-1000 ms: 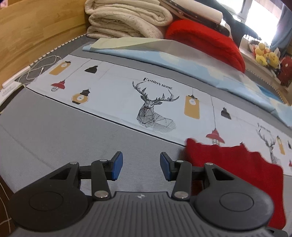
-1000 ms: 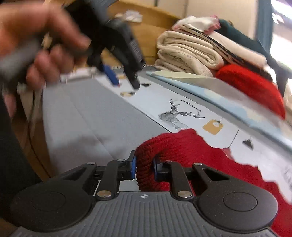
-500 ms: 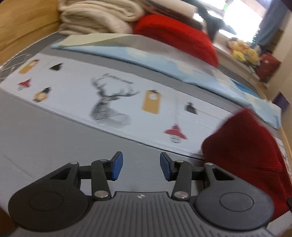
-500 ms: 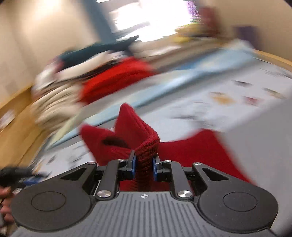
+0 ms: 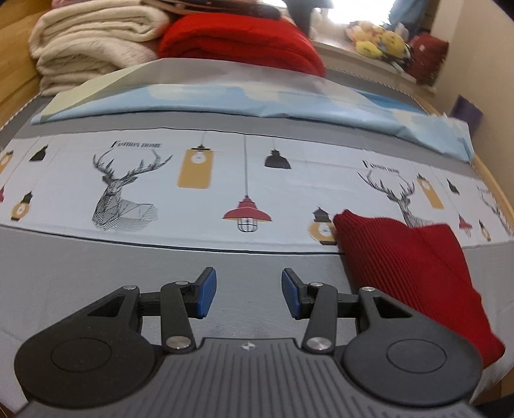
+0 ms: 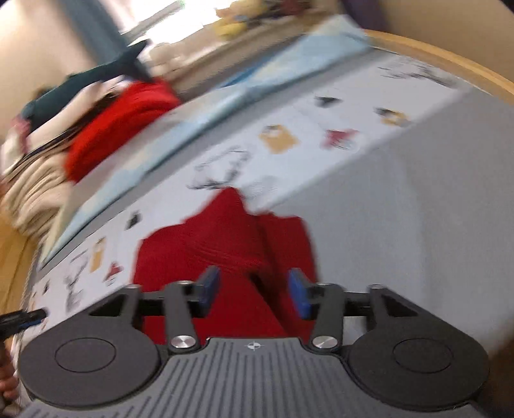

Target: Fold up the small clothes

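Red knit garment lies under the opening right tool, unpinched.

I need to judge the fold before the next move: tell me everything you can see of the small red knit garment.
The red knit garment is a ribbed, dark red piece that looks like wool. It lies folded over itself on the bed, partly on the grey sheet and partly on the deer-print strip. The right gripper hovers just above it, its jaws opening and gripping nothing. The left gripper stands apart, beside it.

Bright window glare behind; left view sharp, right view motion-blurred, edges fisheye-bent
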The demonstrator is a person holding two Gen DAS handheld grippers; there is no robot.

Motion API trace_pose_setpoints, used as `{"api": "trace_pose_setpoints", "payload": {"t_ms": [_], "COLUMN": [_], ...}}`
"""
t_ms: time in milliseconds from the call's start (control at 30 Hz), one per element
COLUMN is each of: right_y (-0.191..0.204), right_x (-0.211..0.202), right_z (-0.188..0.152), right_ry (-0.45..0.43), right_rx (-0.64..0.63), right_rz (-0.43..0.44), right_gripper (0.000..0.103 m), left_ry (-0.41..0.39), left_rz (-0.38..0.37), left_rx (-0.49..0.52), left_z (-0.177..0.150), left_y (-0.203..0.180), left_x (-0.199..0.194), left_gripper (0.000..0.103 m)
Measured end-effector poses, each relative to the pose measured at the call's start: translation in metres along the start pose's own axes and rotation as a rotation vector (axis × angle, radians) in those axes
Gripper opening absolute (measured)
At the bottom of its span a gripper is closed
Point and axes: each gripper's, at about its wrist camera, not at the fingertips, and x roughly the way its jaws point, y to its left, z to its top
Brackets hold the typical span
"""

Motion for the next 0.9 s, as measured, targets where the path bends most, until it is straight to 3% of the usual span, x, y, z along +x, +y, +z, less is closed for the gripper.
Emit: {"api": "trace_pose_setpoints", "payload": {"t_ms": [67, 167, 233, 333, 367, 400, 467, 600, 633, 667, 733, 800, 833, 900], "right_y": [0.006, -0.001, -0.019, -0.029, -0.025, -0.018, -0.011, -0.021, -0.022, -0.025, -0.033, -0.044, -0.047, -0.047], "right_x": [0.026, 0.067, 0.09, 0.103, 0.101, 0.096, 0.08, 0.031, 0.026, 0.025, 0.037, 0.054, 0.059, 0.06], "right_z": [0.012, 0.014, 0.004, -0.015, -0.015, -0.016, -0.017, -0.005, -0.003, -0.006, -0.017, -0.029, -0.031, -0.032], "right_ry": [0.063, 0.138, 0.198, 0.317, 0.307, 0.281, 0.222, 0.04, 0.036, 0.054, 0.151, 0.251, 0.268, 0.278], "right_rx": [-0.073, -0.093, -0.032, 0.072, 0.04, -0.028, -0.125, -0.076, -0.081, -0.09, -0.121, -0.149, -0.144, -0.145], "right_rz": [0.066, 0.039, 0.03, 0.062, 0.081, 0.076, 0.108, 0.329, 0.345, 0.322, 0.197, 0.076, 0.067, 0.086], "right_gripper": [0.069, 0.068, 0.067, 0.049, 0.041, 0.017, 0.016, 0.015, 0.015, 0.015, 0.015, 0.015, 0.015, 0.019], "left_ry": [0.014, 0.022, 0.039, 0.07, 0.08, 0.086, 0.091, 0.086, 0.086, 0.09, 0.122, 0.223, 0.276, 0.298], "left_rz": [-0.01, -0.037, -0.07, -0.15, -0.185, -0.218, -0.276, -0.373, -0.396, -0.426, -0.474, -0.495, -0.436, -0.306], "left_rx": [0.025, 0.062, 0.105, 0.169, 0.19, 0.202, 0.219, 0.229, 0.228, 0.229, 0.245, 0.322, 0.409, 0.566], "left_z": [-0.004, -0.01, -0.016, -0.027, -0.03, -0.032, -0.037, -0.041, -0.042, -0.043, -0.047, -0.058, -0.07, -0.091], "left_y": [-0.008, -0.022, -0.037, -0.065, -0.076, -0.085, -0.101, -0.132, -0.139, -0.146, -0.16, -0.176, -0.186, -0.198], "left_x": [0.003, 0.005, 0.007, 0.013, 0.015, 0.017, 0.019, 0.026, 0.028, 0.03, 0.038, 0.054, 0.066, 0.079], "left_gripper": [0.05, 0.05, 0.051, 0.051, 0.051, 0.051, 0.051, 0.051, 0.051, 0.051, 0.051, 0.052, 0.052, 0.059]}}
